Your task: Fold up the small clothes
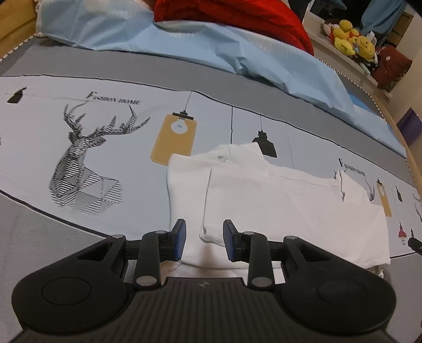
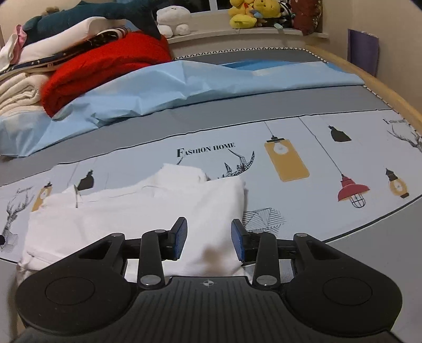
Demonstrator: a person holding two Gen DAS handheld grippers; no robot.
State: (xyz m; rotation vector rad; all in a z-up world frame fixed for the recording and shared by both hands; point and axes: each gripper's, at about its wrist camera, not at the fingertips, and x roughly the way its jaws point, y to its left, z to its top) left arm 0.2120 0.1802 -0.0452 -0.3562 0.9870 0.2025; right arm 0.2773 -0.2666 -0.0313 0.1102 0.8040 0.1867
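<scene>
A small white garment (image 1: 277,200) lies flat on the printed bed sheet, its sides folded in over the middle. In the left wrist view my left gripper (image 1: 204,238) hovers over the garment's near left part, jaws apart, nothing pinched between the blue pads. The same white garment (image 2: 147,211) fills the lower middle of the right wrist view. My right gripper (image 2: 209,240) stands above its near right corner, open, with cloth below the gap but not clamped. A dark bit of the right gripper (image 1: 416,244) peeks in at the far right edge of the left view.
A crumpled light blue sheet (image 2: 158,89) lies across the bed behind the garment. A red blanket (image 2: 105,66) and stacked white clothes (image 2: 18,92) sit at the back left. Yellow plush toys (image 2: 250,12) line a shelf beyond the wooden bed rim (image 2: 390,92).
</scene>
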